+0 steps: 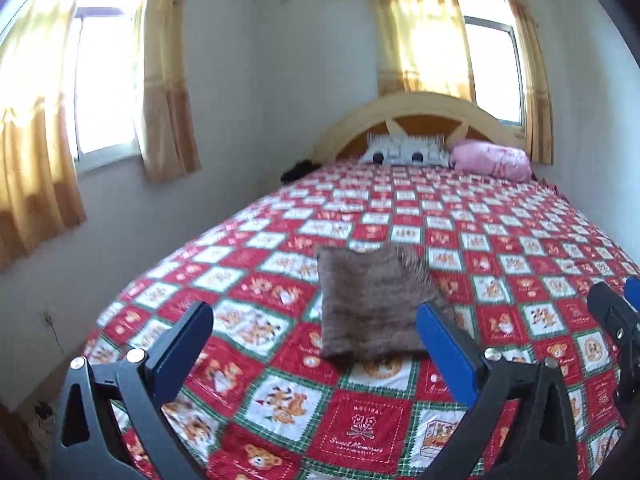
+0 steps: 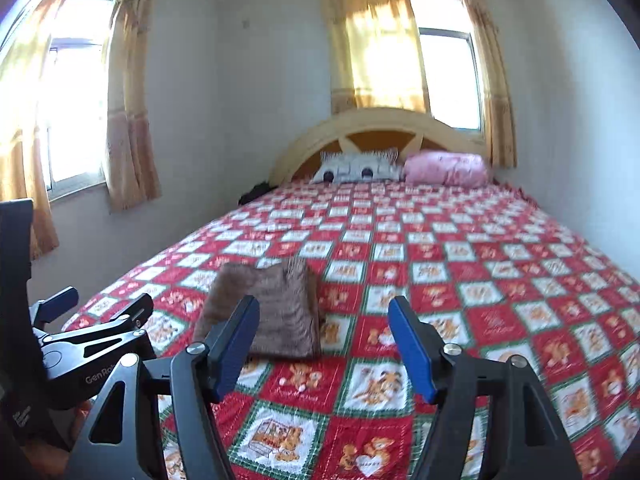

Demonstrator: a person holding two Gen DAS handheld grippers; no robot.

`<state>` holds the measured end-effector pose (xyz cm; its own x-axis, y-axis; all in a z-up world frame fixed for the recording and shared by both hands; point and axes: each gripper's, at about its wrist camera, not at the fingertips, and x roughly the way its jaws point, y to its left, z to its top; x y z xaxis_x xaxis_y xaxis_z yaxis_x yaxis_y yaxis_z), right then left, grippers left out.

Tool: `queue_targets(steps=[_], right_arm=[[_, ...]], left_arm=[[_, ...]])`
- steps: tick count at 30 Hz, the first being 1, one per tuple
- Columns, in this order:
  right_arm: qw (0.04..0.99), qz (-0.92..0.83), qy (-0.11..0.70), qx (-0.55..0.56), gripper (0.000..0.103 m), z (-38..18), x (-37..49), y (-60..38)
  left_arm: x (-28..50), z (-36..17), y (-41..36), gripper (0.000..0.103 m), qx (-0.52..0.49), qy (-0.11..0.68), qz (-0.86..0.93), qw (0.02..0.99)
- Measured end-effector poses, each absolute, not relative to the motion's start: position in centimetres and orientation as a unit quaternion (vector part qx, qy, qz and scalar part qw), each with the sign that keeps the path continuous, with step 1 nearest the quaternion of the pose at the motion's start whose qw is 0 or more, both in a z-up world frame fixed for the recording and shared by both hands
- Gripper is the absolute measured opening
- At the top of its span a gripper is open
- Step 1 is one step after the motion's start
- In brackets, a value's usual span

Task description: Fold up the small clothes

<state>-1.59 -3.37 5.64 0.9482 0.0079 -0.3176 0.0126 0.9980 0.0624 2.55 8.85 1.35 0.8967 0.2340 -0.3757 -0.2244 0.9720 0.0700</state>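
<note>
Both jaws stand wide apart, empty. We note the brown folded cloth [image 1: 370,308] on the bed [image 1: 520,264] ahead, between left gripper [image 1: 316,344] jaws, ahead-left of right gripper [image 2: 324,340] (left nearer, we judge); long axis runs away from us.

Daylight pours through the two windows behind yellow curtains [image 1: 420,36], blowing out to white glare. Both fisheye views bend the walls and darken at the corners. The red patchwork bedspread [image 2: 460,272] looks softly blurred, with the far pillows hazy.
</note>
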Motion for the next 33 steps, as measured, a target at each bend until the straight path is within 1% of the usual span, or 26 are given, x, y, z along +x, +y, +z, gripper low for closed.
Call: queue_targets(steps=[4,7,10,12,13,14,20,33], right_arm=[[0.991,-0.022,0.131,0.034,0.07,7.6,-3.9,-3.7],[0.994,-0.038,0.096,0.042,0.07,8.9,-5.8,-4.2],[0.995,-0.057,0.065,0.045,0.071,10.1,-7.4,-4.4],[0.996,-0.066,0.051,0.043,0.075,10.6,-8.2,-4.3],[0.996,-0.069,0.043,0.042,0.081,10.8,-8.5,-4.2],[0.996,-0.07,0.039,0.042,0.083,10.8,-8.7,-4.2],[0.996,-0.063,0.044,0.049,0.084,10.7,-8.9,-4.3],[0.995,-0.06,0.053,0.059,0.084,10.2,-8.8,-4.6]], left_arm=[[0.7,3.1,8.5,0.103,0.025,0.176,0.13,0.975],[-0.8,3.9,8.2,0.103,0.035,0.145,0.129,0.98],[-1.7,4.6,7.8,0.103,0.025,0.137,0.124,0.983],[-2.2,5.1,7.9,0.103,0.011,0.135,0.113,0.984],[-2.3,5.2,7.8,0.103,0.005,0.135,0.111,0.985],[-2.3,5.3,7.7,0.103,0.001,0.137,0.112,0.984],[-2.5,5.5,7.4,0.103,-0.006,0.141,0.098,0.985],[-2.7,5.1,6.1,0.103,0.026,0.138,0.095,0.986]])
